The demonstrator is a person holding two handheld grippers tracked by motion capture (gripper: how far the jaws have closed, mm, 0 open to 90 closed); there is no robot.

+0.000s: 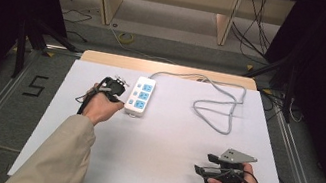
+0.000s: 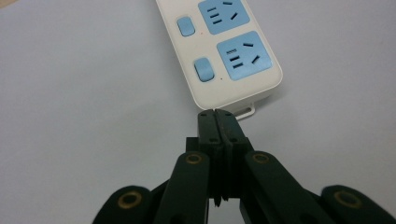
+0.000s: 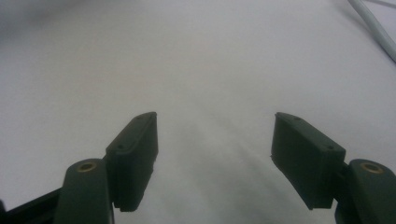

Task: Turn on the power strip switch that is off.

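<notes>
On the white table (image 1: 139,158), power strip (image 1: 140,96), looped cable (image 1: 221,109), left jaws pressed together, right spread.

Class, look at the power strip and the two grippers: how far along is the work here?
Done: nothing that shows; the power strip lies flat with nothing plugged in. In hand: the left gripper, jaws shut, points at its near end, just short of it. Left: any pressing of the blue switches. The right gripper is open over bare table.

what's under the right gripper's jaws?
Bare white table shows between and beyond the open right gripper; grey cable crosses the far corner. The spots directly beneath each jaw are covered.
</notes>
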